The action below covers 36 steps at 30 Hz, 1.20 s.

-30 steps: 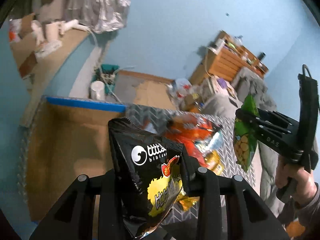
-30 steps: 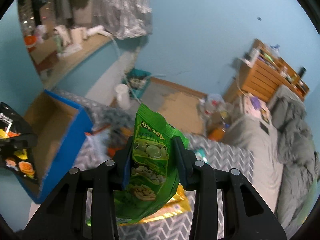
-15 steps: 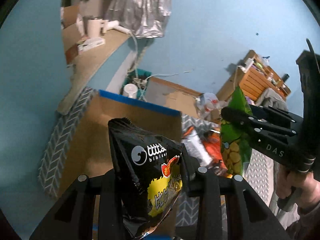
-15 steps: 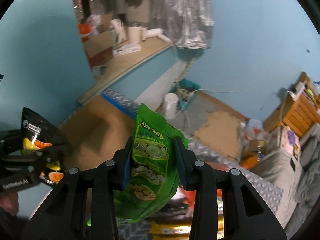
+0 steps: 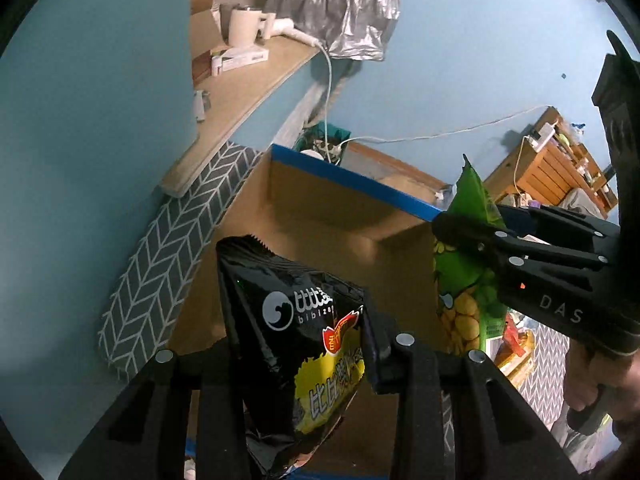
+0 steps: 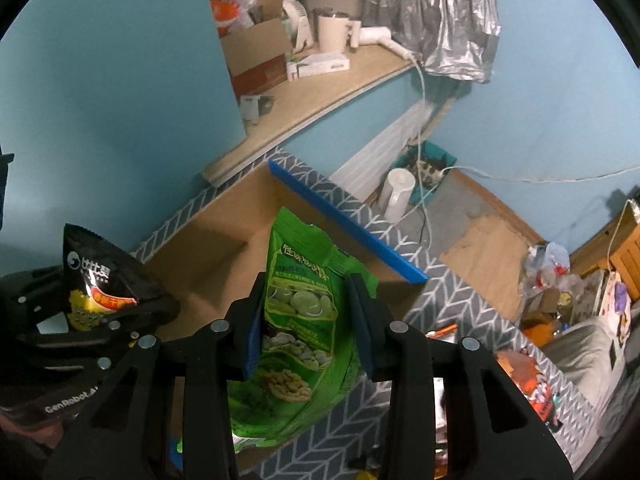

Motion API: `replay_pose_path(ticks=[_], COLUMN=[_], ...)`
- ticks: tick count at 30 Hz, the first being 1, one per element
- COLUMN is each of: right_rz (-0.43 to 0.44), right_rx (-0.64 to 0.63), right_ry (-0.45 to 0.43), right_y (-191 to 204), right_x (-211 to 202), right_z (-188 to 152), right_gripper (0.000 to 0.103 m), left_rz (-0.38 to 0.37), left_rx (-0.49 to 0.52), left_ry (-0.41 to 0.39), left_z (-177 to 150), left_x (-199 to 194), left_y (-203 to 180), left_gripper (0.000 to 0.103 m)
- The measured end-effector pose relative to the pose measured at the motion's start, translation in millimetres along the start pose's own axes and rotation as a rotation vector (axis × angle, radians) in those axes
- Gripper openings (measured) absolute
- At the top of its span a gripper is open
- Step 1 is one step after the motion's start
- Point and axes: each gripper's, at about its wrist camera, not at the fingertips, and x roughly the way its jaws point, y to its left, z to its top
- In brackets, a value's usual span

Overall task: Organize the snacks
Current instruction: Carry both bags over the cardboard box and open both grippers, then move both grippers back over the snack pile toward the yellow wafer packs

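My left gripper [image 5: 296,344] is shut on a black snack bag [image 5: 296,320] with yellow print, held above an open cardboard box [image 5: 320,216] with a blue-taped rim. My right gripper [image 6: 306,328] is shut on a green snack bag [image 6: 300,320] and holds it over the same box [image 6: 224,248]. In the left wrist view the right gripper [image 5: 464,236] and its green bag [image 5: 468,288] hang at the box's right side. In the right wrist view the left gripper [image 6: 132,312] with the black bag [image 6: 100,280] is at the left.
The box stands on a grey chevron cloth [image 6: 452,300]. More snack packs [image 6: 532,384] lie on the cloth at the right. A wooden shelf [image 6: 312,92] with a mug and boxes runs along the blue wall behind. A white cable [image 5: 420,136] hangs past the box.
Both grippers have swung left with their bags, from over the snack pile to above the open box. The box now fills the middle of both views.
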Motion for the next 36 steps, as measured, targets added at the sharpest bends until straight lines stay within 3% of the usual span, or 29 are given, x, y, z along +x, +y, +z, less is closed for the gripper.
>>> replay_pose_path(ticks=[3,5,8,10,16,26,36], right_rz=[0.016,0.017,0.000,-0.009,-0.068,-0.173,-0.277], right_rx=[0.009,0.004,-0.007,-0.011,-0.008,0.070,0.199], right_ry=[0.014,0.022,0.009,0.005,-0.011,-0.005,0.007], right_y=[1.6,3.1,3.6,2.4,-10.4,-56.8,-109.5], right_x=[4.4,7.2,5.3,3.7,-6.8,-29.5,-61.2], right_z=[2.3,4.8,7.1,8.5,7.9,-11.9,-46.0], right_gripper=[0.037,0.046,0.058,0.059,0.067,0.067,0.067], left_rz=[0.002,0.016,0.034,0.051,0.059,-0.006,-0.101], left_rx=[-0.006,-0.010,-0.013,-0.015,-0.015,0.045,0.189], left_ry=[0.007,0.016,0.018,0.012,0.004,0.006,0.034], left_z=[-0.3,0.2,1.3,2.9,7.8,19.0,23.4], left_x=[3.0,5.5,6.9,6.4,3.6,1.6,8.6], left_y=[1.4,0.7,0.2,0.8,-2.2,-35.3,-94.2], left_gripper=[0.036,0.038,0.050,0.060,0.068,0.070,0.070])
